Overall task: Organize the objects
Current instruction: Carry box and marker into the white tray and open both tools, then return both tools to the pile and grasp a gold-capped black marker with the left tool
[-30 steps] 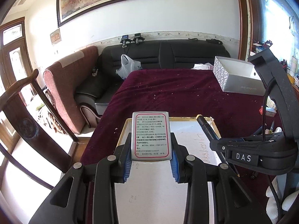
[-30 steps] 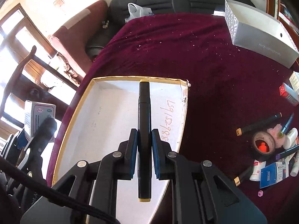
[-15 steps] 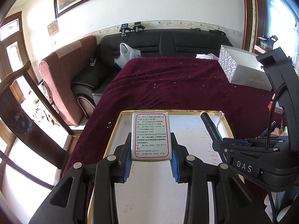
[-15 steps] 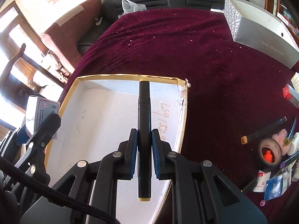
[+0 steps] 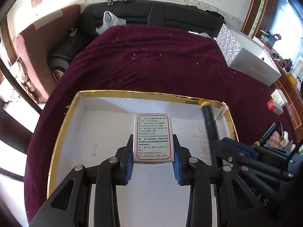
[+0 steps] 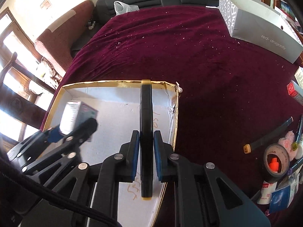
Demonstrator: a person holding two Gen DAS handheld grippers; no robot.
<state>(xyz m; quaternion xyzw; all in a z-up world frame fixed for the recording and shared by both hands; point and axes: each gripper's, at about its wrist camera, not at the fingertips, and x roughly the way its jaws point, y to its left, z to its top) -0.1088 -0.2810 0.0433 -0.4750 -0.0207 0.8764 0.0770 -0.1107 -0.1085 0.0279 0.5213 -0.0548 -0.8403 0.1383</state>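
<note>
My left gripper (image 5: pixel 153 160) is shut on a small grey medicine box (image 5: pixel 153 138) with red-bordered text, held above the white inside of a shallow gold-rimmed tray (image 5: pixel 132 94). My right gripper (image 6: pixel 146 155) is shut on a black marker (image 6: pixel 146 124) with yellow ends, held over the tray's right part (image 6: pixel 113 84). In the left wrist view the marker (image 5: pixel 210 121) and right gripper (image 5: pixel 246 151) are at the right. In the right wrist view the box (image 6: pixel 74 117) and left gripper (image 6: pixel 62 134) are at the left, blurred.
The tray lies on a dark red cloth (image 5: pixel 161 60). A long grey shoebox (image 6: pixel 261 26) stands at the far right. Several pens, a tape roll (image 6: pixel 276 160), small boxes and bottles lie at the right. A black sofa (image 5: pixel 151 15) and armchair stand behind.
Both grippers have moved forward and tipped down over the tray. The box and the marker now hang over its white inside, nearer the far rim. Both stay gripped.
</note>
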